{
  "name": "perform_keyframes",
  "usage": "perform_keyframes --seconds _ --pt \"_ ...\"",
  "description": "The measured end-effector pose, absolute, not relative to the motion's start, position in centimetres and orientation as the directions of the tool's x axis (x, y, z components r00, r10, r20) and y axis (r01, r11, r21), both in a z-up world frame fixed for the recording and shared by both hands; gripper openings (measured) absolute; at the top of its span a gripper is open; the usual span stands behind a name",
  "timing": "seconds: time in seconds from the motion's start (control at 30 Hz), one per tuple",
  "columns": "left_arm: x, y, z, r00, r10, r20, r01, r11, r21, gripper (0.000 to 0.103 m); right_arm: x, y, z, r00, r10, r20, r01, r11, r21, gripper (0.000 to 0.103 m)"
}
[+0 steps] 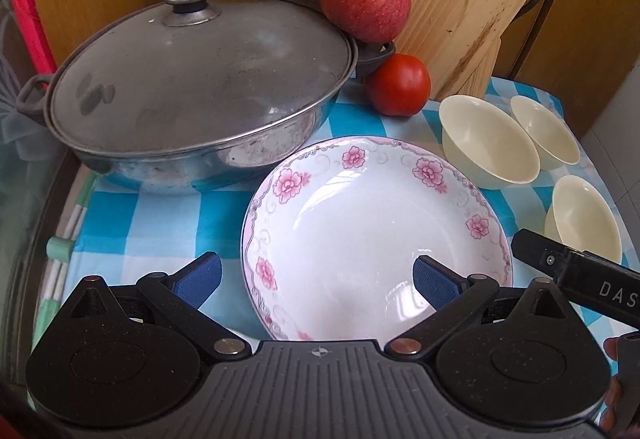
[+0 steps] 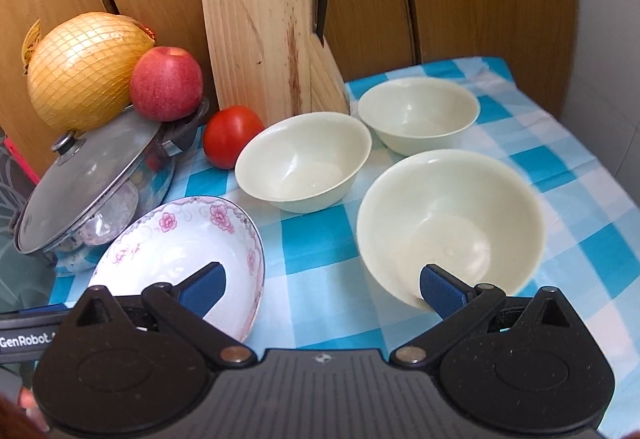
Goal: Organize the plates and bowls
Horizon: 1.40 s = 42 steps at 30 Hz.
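Blue-and-white checked cloth [image 1: 152, 223] covers the table. From the left wrist view, the left gripper [image 1: 316, 277] is spread wide over the white porcelain plate with pink flowers [image 1: 372, 235], beside a lidded steel pot [image 1: 192, 107]. From the right wrist view, the right gripper [image 2: 322, 285] is also spread, one finger over the nearest cream bowl [image 2: 450, 227]; two other cream bowls [image 2: 302, 161] stand behind. I think it is best to pinch the rim firmly and lift straight.
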<state>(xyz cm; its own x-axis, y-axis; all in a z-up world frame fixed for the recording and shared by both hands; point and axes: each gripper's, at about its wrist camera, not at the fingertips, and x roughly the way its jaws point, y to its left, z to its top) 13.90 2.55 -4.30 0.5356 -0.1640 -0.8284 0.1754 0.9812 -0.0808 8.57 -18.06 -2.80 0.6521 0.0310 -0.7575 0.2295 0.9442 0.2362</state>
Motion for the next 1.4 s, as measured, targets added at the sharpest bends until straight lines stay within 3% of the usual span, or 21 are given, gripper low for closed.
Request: perform_keyframes --seconds 0.27,0.37,0.67,0.87,0.97,1.03,1.1,1.23,1.4 --pt "15.3 3.0 -5.4 0.482 -0.232 -0.845 0.181 0.970 -0.162 0.098 9.3 -18.4 -2.4 0.661 0.158 -0.734 0.202 0.904 0.376 0.095" --pt "15.4 3.2 -5.5 0.472 -0.240 -0.848 0.179 0.968 -0.174 0.097 9.4 -18.5 -2.1 0.657 0.197 -0.728 0.190 0.891 0.413 0.087" --pt "15.4 3.4 -5.3 0.466 -0.247 -0.850 0.181 0.967 -0.181 0.095 7.9 -18.2 0.0 0.676 0.297 -0.675 0.117 0.860 0.496 0.086" --pt "15.8 3.5 -6.1 0.438 -0.257 -0.861 0.170 0.965 -0.201 0.089 9.1 -18.1 -2.5 0.609 0.348 -0.713 0.170 0.820 0.546 0.084" --pt "16.0 3.7 -6.3 0.436 -0.255 -0.863 0.154 0.966 -0.207 0.084 9.6 -18.6 -3.5 0.599 0.345 -0.723 0.214 0.801 0.559 0.069" --pt "16.0 3.6 -6.3 0.437 -0.248 -0.864 0.156 0.968 -0.199 0.084 10.0 -18.7 -4.0 0.584 0.344 -0.735 0.234 0.796 0.559 0.047" --pt "16.0 3.3 -6.4 0.439 -0.241 -0.866 0.161 0.969 -0.187 0.085 10.2 -18.7 -4.7 0.562 0.354 -0.747 0.252 0.788 0.562 0.037" --pt "15.9 3.0 -6.4 0.437 -0.233 -0.869 0.166 0.970 -0.177 0.084 10.2 -17.9 -5.0 0.534 0.364 -0.763 0.224 0.809 0.543 0.025" --pt "15.3 2.2 -6.3 0.420 -0.259 -0.870 0.208 0.960 -0.186 0.084 9.6 -17.8 -4.7 0.536 0.300 -0.789 0.201 0.862 0.464 0.020"
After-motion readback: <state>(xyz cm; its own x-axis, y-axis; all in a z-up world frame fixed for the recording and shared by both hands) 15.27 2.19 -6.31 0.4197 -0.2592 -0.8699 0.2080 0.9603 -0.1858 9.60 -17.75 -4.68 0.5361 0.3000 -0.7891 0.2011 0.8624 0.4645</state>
